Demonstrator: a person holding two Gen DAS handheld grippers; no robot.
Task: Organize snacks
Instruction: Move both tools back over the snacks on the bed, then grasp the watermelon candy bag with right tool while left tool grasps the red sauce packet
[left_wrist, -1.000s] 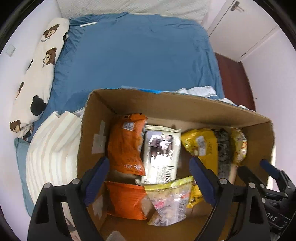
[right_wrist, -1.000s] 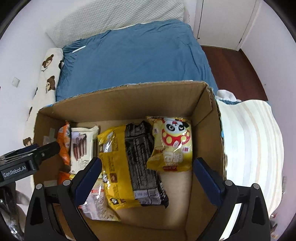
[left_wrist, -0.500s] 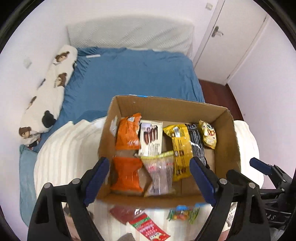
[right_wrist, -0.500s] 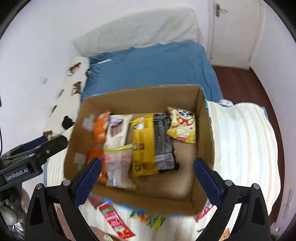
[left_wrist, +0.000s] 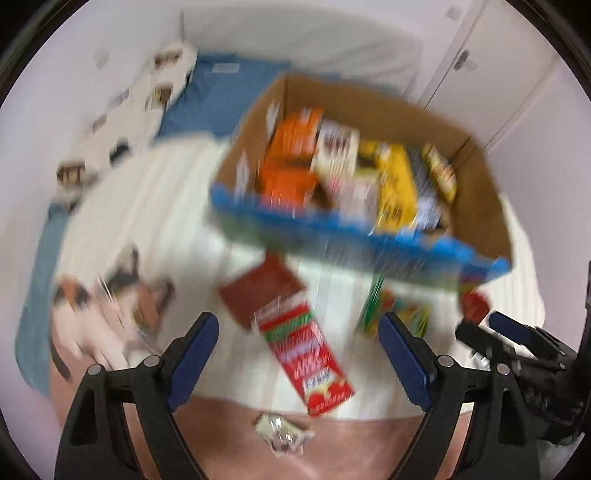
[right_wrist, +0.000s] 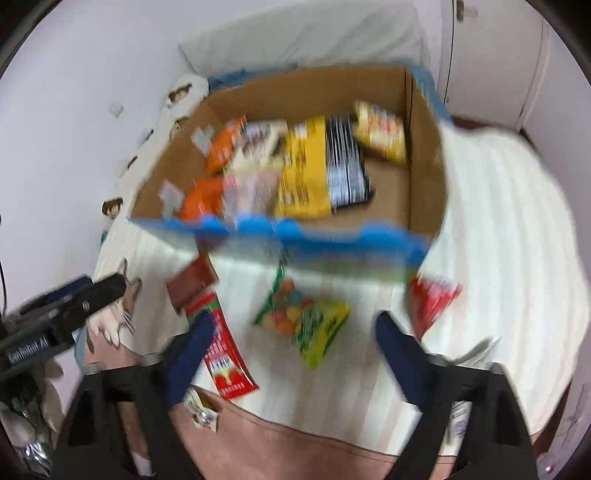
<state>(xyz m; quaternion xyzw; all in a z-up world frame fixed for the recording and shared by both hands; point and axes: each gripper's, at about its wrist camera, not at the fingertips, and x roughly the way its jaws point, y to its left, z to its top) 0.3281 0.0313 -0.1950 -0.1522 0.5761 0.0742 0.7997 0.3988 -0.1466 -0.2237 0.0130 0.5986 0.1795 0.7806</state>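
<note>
Both grippers hang above the near end of the bed, empty, their fingers spread wide. The cardboard box (right_wrist: 424, 177) stands on the white striped blanket (right_wrist: 509, 229) toward the far side, already holding several packets: orange ones at its left wall, a yellow-and-black one in the middle, a small yellow bag in the far right corner.

The snacks not yet packed lie on the blanket between the box's near wall and the grippers. The red packet (left_wrist: 308, 360) lies almost straight ahead of the left gripper (left_wrist: 299, 354), between its two fingers in that view, with its long axis running from the box toward the near right, so not quite along the line of the fingers (blur hides the finer detail). A dark brown packet (left_wrist: 260, 293) touches its far end. The green candy bag (right_wrist: 306, 321) lies just ahead of the right gripper (right_wrist: 291, 354), its length running to the near right, and a red bag (right_wrist: 432, 299) sits beside the box's near right corner.

By my reading, each gripper has a packet in front of it; the left is nearer the long red one and would need a slight wrist turn to close across its narrow width.
</note>
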